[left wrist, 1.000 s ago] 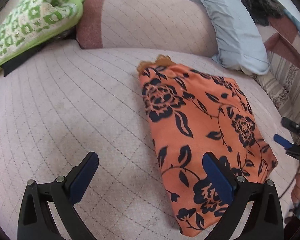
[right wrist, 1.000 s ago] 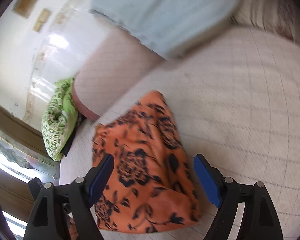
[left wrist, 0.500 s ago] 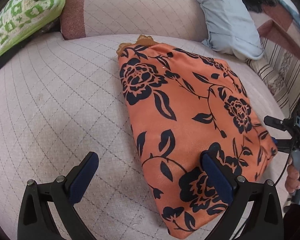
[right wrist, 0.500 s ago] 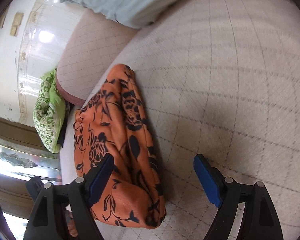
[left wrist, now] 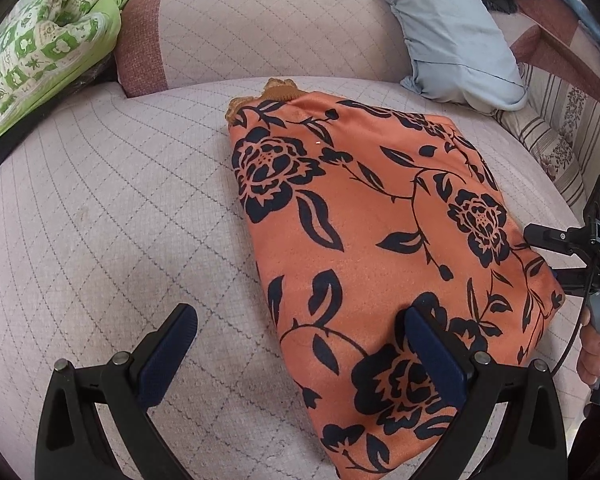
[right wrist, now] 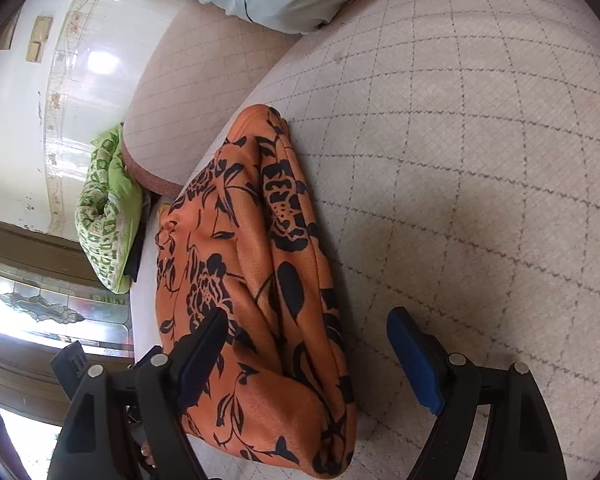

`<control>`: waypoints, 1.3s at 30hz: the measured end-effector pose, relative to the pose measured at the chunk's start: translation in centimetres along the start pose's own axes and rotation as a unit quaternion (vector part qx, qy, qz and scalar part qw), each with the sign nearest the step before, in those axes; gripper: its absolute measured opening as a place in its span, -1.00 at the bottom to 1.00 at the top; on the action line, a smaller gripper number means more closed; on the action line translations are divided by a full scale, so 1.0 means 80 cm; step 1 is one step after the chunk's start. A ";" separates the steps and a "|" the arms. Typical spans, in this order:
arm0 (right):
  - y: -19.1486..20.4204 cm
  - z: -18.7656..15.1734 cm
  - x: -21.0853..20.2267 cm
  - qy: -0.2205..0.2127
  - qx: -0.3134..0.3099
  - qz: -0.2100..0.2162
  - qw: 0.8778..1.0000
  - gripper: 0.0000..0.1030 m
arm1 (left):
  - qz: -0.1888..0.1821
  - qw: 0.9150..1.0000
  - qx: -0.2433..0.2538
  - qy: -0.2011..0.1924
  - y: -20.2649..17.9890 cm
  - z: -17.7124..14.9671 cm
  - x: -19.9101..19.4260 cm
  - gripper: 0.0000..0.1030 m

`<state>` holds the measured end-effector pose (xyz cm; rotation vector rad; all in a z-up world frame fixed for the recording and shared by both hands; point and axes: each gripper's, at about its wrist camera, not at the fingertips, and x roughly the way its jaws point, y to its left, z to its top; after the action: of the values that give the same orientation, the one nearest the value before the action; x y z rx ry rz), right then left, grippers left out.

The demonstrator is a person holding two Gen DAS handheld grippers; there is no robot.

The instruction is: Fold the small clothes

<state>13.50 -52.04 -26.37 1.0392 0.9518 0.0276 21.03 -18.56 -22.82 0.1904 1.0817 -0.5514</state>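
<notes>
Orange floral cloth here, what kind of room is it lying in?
Probably a home living room or bedroom: the orange floral cloth lies on a quilted cushioned seat, with a pale blue pillow and a green patterned cushion nearby.

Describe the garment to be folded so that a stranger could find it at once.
On the pale quilted sofa seat, below the light blue pillow, lies the orange cloth. Only it carries black flowers and leaves; the cushion at the seat's other end is green and white.

1. Orange garment (left wrist: 380,240) with a black rose-and-leaf print, lying between the left tongs' (left wrist: 300,354) dark blue pads (left wrist: 434,360).
2. Pale pink sofa cushion (left wrist: 120,220) with a grey diamond grid, under the tongs.
3. Green-and-white patterned pillow (left wrist: 40,52), far left beyond them.
4. Plain light blue pillow (left wrist: 452,32), far right.
5. Right tongs (right wrist: 306,354): black frame, blue pads (right wrist: 414,360).
</notes>
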 end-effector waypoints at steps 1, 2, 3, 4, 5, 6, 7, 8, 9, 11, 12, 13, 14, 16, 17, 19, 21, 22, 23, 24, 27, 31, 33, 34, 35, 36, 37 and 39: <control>0.000 0.000 0.001 0.001 -0.001 0.002 1.000 0.64 | 0.000 1.000 0.000 0.000 0.000 0.000 0.000 1.00; 0.002 0.000 0.003 0.001 -0.001 0.005 1.000 0.64 | 0.000 1.000 0.001 0.000 0.000 0.000 0.001 1.00; 0.003 0.000 0.006 0.001 -0.002 0.008 1.000 0.64 | -0.001 1.000 0.001 0.000 -0.001 0.001 0.001 1.00; 0.005 0.000 0.009 0.002 -0.003 0.013 1.000 0.64 | -0.001 1.000 0.000 0.001 -0.001 0.002 0.002 1.00; 0.006 -0.001 0.011 0.004 -0.004 0.016 1.000 0.64 | -0.003 1.000 -0.001 0.001 -0.002 0.002 0.003 1.00; 0.009 -0.001 0.014 0.005 -0.007 0.019 1.000 0.64 | -0.005 1.000 -0.002 0.002 -0.003 0.003 0.004 1.00; 0.011 -0.002 0.018 0.007 -0.011 0.022 1.000 0.64 | -0.006 1.000 -0.002 0.002 -0.003 0.003 0.005 1.00; 0.013 -0.002 0.020 0.008 -0.013 0.026 1.000 0.64 | -0.007 1.000 -0.002 0.003 -0.005 0.003 0.006 1.00; 0.014 -0.002 0.023 0.010 -0.014 0.032 0.999 0.64 | -0.009 1.000 -0.002 0.004 -0.006 0.003 0.008 1.00; 0.016 -0.002 0.030 0.012 -0.015 0.050 0.999 0.64 | -0.016 1.000 -0.004 0.006 -0.009 0.004 0.012 1.00; 0.017 -0.002 0.034 0.013 -0.015 0.062 0.998 0.64 | -0.022 1.000 -0.005 0.009 -0.011 0.004 0.016 1.00; 0.019 -0.003 0.040 0.014 -0.013 0.077 0.997 0.64 | -0.029 0.999 -0.006 0.013 -0.014 0.003 0.019 1.00; 0.022 -0.005 0.045 0.014 -0.014 0.087 0.996 0.64 | -0.038 0.999 -0.006 0.017 -0.016 0.003 0.023 1.00; 0.034 -0.011 0.055 0.012 -0.027 0.089 0.996 0.64 | -0.063 0.998 -0.009 0.030 -0.021 0.001 0.032 1.00; 0.041 -0.014 0.059 0.010 -0.033 0.087 0.996 0.64 | -0.078 0.996 -0.011 0.035 -0.024 0.001 0.038 1.00; 0.048 -0.017 0.064 0.007 -0.032 0.099 0.995 0.61 | -0.081 0.996 -0.016 0.036 -0.023 0.000 0.043 1.00; 0.045 -0.019 0.065 0.007 -0.019 0.107 0.994 0.20 | -0.094 0.995 -0.021 0.027 -0.019 0.000 0.041 1.00; 0.041 -0.019 0.067 0.009 -0.004 0.115 0.993 0.01 | -0.101 0.994 -0.028 0.022 -0.015 0.000 0.039 0.94; 0.037 -0.021 0.068 0.011 0.011 0.124 0.992 -0.10 | -0.106 0.994 -0.036 0.018 -0.011 0.000 0.038 0.84; 0.039 -0.023 0.068 0.004 0.011 0.116 0.993 -0.12 | -0.106 0.993 -0.040 0.015 -0.008 0.000 0.037 0.78; 0.063 -0.030 0.061 -0.011 -0.023 0.084 0.996 -0.15 | -0.102 0.994 -0.041 0.007 -0.005 0.001 0.030 0.53; 0.091 -0.038 0.052 -0.029 -0.043 0.071 0.996 -0.18 | -0.090 0.995 -0.026 -0.015 -0.005 0.004 0.013 0.04; 0.103 -0.040 0.046 -0.037 -0.053 0.066 0.996 -0.19 | -0.088 0.996 -0.025 -0.022 -0.001 -0.003 0.005 -0.07; 0.110 -0.043 0.043 -0.042 -0.058 0.065 0.995 -0.19 | -0.088 0.995 -0.027 -0.024 0.000 -0.002 0.004 -0.12; 0.115 -0.044 0.040 -0.045 -0.064 0.065 0.995 -0.20 | -0.088 0.995 -0.027 -0.024 0.003 -0.004 0.001 -0.15; 0.123 -0.047 0.036 -0.049 -0.072 0.064 0.994 -0.21 | -0.088 0.995 -0.027 -0.024 0.004 -0.004 -0.001 -0.17; 0.130 -0.050 0.033 -0.052 -0.080 0.062 0.994 -0.21 | -0.086 0.996 -0.027 -0.025 0.004 -0.005 -0.005 -0.19; 0.145 -0.057 0.028 -0.055 -0.098 0.058 0.992 -0.22 | -0.075 0.996 -0.023 -0.033 0.005 -0.007 -0.017 -0.20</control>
<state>16.41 -41.53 -19.98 0.9039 0.7718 0.1553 20.35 -17.53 -21.98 0.0492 1.0492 -0.6625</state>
